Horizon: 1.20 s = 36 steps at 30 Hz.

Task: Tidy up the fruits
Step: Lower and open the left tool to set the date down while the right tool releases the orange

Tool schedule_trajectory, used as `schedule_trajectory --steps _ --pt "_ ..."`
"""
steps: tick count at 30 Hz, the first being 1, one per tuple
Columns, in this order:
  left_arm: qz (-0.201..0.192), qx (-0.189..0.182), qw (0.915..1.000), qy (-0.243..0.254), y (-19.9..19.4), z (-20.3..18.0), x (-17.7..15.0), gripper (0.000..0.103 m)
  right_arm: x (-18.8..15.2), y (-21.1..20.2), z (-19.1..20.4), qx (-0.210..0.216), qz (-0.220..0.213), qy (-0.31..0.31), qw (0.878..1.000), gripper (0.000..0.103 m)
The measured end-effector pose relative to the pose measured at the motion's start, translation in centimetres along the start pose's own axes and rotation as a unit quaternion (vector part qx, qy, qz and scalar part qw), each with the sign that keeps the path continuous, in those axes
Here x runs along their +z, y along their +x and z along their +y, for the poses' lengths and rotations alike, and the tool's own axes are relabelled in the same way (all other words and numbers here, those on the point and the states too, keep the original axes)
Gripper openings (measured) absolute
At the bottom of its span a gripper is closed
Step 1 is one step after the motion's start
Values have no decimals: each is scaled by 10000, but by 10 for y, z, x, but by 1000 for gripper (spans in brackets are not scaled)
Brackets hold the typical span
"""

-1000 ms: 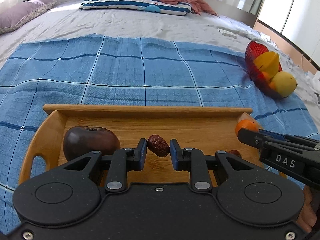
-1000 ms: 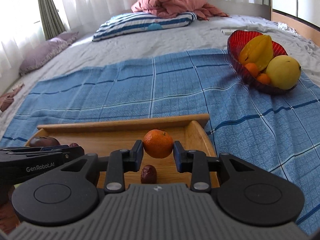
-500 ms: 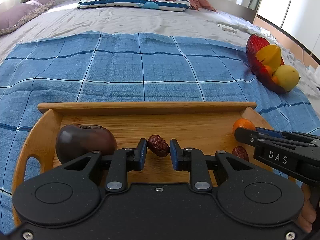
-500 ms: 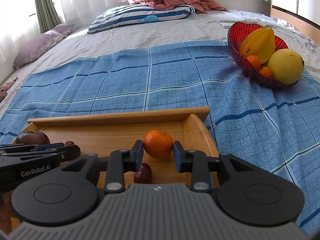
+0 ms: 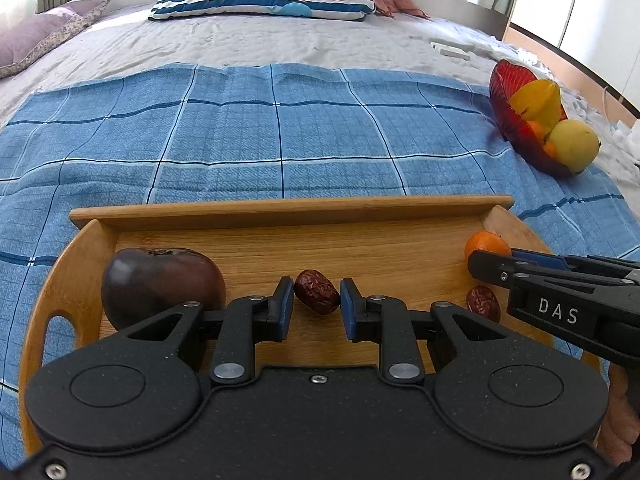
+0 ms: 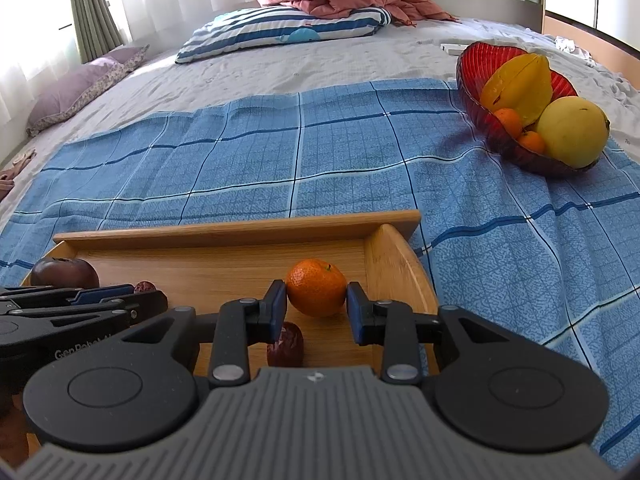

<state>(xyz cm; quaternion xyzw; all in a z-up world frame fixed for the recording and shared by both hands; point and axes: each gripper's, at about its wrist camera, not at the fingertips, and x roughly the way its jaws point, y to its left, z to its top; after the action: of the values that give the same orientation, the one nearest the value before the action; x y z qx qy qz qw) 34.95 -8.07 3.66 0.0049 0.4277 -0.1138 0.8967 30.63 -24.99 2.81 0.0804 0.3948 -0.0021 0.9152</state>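
A wooden tray (image 5: 280, 216) (image 6: 240, 230) lies on a blue checked cloth. My left gripper (image 5: 316, 304) is shut on a red date (image 5: 317, 297) just above the tray floor. A dark purple fruit (image 5: 160, 280) (image 6: 64, 274) sits at the tray's left end. My right gripper (image 6: 316, 306) is shut on a small orange (image 6: 316, 287) (image 5: 486, 245) at the tray's right end. A second red date (image 6: 286, 346) (image 5: 483, 302) lies on the tray under the right gripper. The right gripper's fingers (image 5: 520, 276) show in the left wrist view.
A red glass bowl (image 6: 480, 68) (image 5: 508, 92) stands on the cloth at the far right, holding a starfruit (image 6: 518, 86), a yellow-green round fruit (image 6: 572, 132) and small oranges. Pillows and a pink blanket lie at the bed's far end.
Both grippers have pulled back and risen slightly with their fruit held; the tray and bowl sit a little farther off in both views. The jaws have not changed.
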Motion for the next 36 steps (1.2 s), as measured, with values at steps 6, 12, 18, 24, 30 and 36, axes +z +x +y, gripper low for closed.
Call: schedule_trajectory --steps 6,12,18,24,30,36 --pt "-1 -9 10000 -4 1 -1 -1 24 0 0 0 5 6 13 10000 37" --pt "-20 15 10000 54 3 -2 -2 24 0 0 -1 7 7 11 10000 37" --pt "-21 9 10000 32 3 -2 -2 24 -1 1 -1 6 16 25 10000 38" --pt "-28 -12 10000 43 3 -2 -2 24 -1 1 0 4 24 24 10000 39" --pt "-45 -44 10000 68 2 -2 -2 30 -2 0 -2 21 18 52 10000 42" --pt "-69 -82 9999 68 0 -4 -3 38 -3 -1 -1 39 15 86 10000 45"
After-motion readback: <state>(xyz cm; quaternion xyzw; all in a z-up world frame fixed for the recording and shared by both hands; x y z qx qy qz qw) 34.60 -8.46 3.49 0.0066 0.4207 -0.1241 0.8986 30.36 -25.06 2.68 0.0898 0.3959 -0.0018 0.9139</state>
